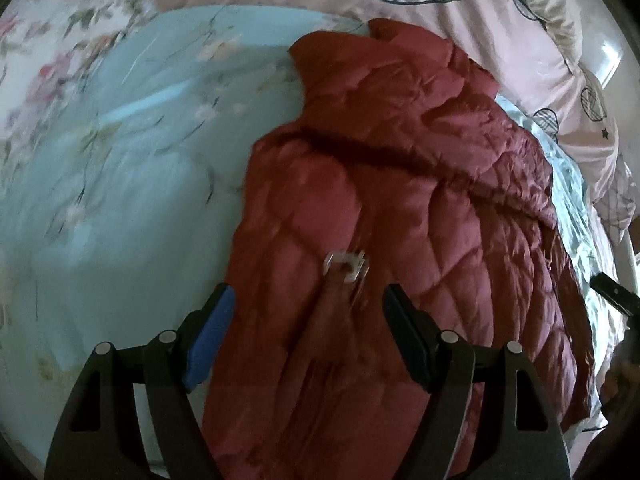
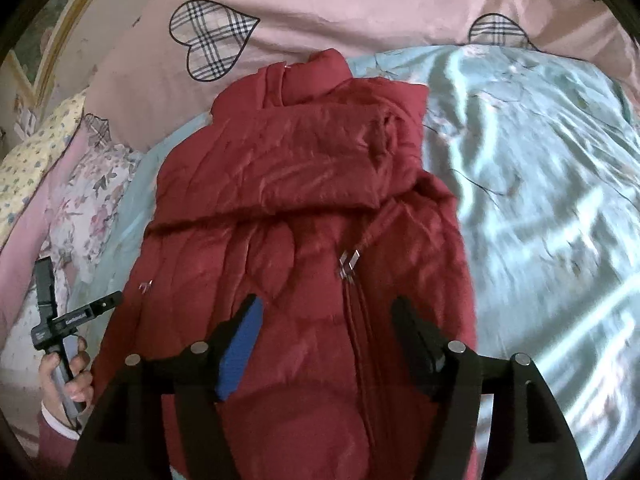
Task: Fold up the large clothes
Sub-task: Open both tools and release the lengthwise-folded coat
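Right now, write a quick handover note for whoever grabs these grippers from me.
Left gripper: open, holding nothing, above the red quilted jacket.
Right gripper: open, holding nothing, above the jacket's zipper.
Jacket lies on the light blue floral bedspread, collar toward the pink heart-print quilt.
Done: a sleeve appears folded across the chest.
Left: fold the body into a compact bundle; the lower part is hidden behind the fingers.

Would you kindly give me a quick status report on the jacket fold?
Left gripper open, empty, over jacket. Right gripper open, empty, above the zipper. Red puffer jacket flat on blue bedsheet, sleeve folded across chest. Nothing in the way.
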The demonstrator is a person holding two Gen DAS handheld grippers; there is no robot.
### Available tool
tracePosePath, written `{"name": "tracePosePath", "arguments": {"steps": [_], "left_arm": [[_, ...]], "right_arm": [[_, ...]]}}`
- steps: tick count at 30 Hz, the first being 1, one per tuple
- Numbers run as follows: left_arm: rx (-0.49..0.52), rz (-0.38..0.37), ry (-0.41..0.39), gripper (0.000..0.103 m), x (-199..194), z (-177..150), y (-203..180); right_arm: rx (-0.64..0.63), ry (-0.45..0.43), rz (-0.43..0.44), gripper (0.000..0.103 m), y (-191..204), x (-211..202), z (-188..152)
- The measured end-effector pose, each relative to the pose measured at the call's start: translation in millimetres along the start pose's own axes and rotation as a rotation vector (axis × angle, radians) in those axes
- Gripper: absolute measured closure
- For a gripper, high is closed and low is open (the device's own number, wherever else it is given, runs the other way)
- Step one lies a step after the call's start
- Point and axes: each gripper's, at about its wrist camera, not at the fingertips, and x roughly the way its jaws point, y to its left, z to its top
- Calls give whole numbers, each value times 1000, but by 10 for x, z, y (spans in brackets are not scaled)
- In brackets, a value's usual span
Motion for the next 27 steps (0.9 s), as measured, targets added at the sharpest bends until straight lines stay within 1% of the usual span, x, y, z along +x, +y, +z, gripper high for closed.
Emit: {"name": "tracePosePath", "arguments": {"steps": [3,6,10,12,19,24,27], "left_arm": [[-18,-7,7,27,-60,-147,121],[-45,-25,25,26,-120,-266,216],[-74,-29,26,26,-217,-409,300],[-84,-40,28,25,-253,-468,335],[-92,-48,18,24,-423,-608,417],[-93,-55,11,23,-530,-694,453],[-73,-60,15,22,-592,-749,439]], "right_arm": [[24,-14,4,29,-77,-175,-155],[63,-18,-8,27,-181,-298,-302],[104,2,-53,26,-295,-339,-468],[114,13,-61,26,-352,-340,-562],[168,25,-54,26,-488,-429,-862],[183,13,-37,26,-491,-532,-978],[189,6,-24,26,-492,-571,-1028]]}}
